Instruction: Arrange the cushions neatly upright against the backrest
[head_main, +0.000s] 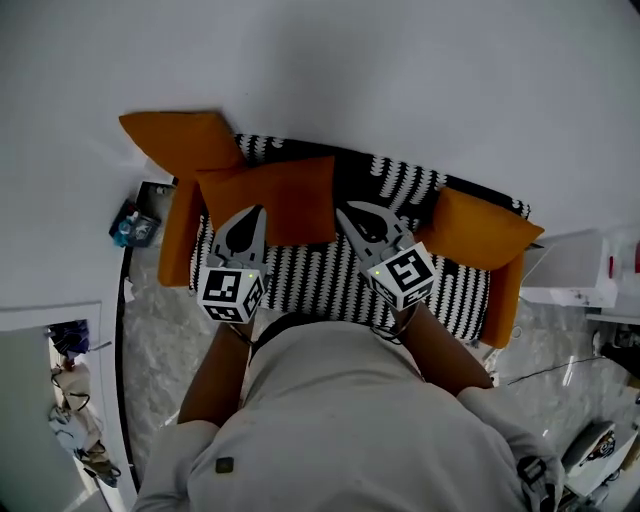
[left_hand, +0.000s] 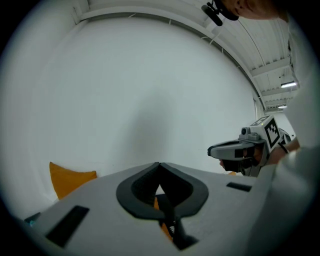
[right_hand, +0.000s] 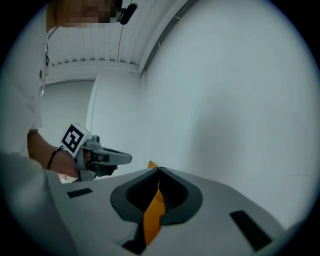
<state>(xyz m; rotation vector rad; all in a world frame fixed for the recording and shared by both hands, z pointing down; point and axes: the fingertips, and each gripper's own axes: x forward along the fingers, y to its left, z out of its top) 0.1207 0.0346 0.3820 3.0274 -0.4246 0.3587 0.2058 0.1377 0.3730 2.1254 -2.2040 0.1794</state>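
Observation:
Three orange cushions lie on a small sofa with a black-and-white striped cover. One cushion rests on the left arm, and its corner shows in the left gripper view. The middle cushion stands against the backrest. The third cushion leans at the right arm. My right gripper is shut on the middle cushion's right lower corner, with orange fabric running between its jaws. My left gripper hovers over that cushion's lower left, shut; a scrap of orange shows below its tips.
A white wall rises right behind the sofa. A blue packet lies on the floor at its left. White furniture stands at its right, with a cable on the marbled floor. A doorway opens at the lower left.

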